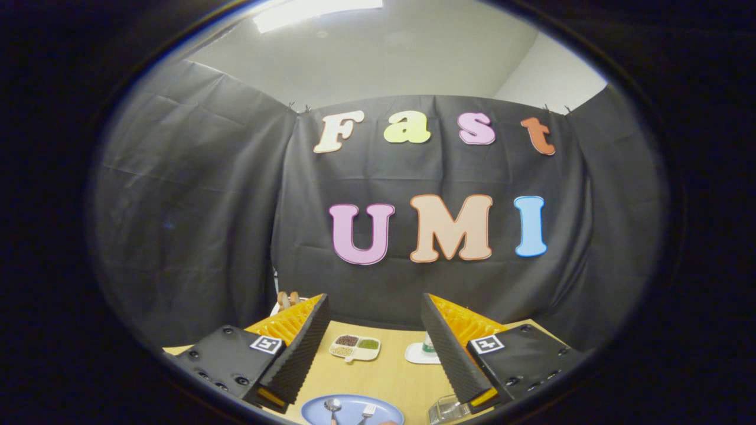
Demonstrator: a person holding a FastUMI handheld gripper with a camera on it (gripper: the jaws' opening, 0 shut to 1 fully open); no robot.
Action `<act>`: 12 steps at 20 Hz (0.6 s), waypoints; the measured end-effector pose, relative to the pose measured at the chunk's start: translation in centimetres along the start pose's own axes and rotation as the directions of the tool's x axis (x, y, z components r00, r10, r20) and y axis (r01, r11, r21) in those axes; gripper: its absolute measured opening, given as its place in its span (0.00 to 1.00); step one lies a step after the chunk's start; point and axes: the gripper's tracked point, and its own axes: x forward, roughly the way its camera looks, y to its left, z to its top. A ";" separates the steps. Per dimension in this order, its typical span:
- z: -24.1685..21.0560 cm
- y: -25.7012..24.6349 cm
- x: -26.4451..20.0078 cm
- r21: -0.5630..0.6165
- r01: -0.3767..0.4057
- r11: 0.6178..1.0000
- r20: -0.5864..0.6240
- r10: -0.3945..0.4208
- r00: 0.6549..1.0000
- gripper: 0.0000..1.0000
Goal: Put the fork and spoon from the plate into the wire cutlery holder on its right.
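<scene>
At bottom centre of frame, plate (352, 409) on table (384, 378) carries spoon (332, 406) and fork (366, 412), handles running toward the camera, below and between fingers of open, empty hand-held gripper (375, 330); holder (447, 408) lower right.

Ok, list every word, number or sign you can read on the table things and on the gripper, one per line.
No readable words or numbers on any of them.
Square markers on the open gripper: coded black-and-white patterns, no letters.
Small bottle-like item beside the right finger: any label is too small and partly hidden.
Blue plate, spoon, fork, divided dish: no print visible.
</scene>
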 end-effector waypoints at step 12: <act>-10.7 1.1 -0.8 -0.051 -0.076 0.996 -0.275 0.060 0.960 0.99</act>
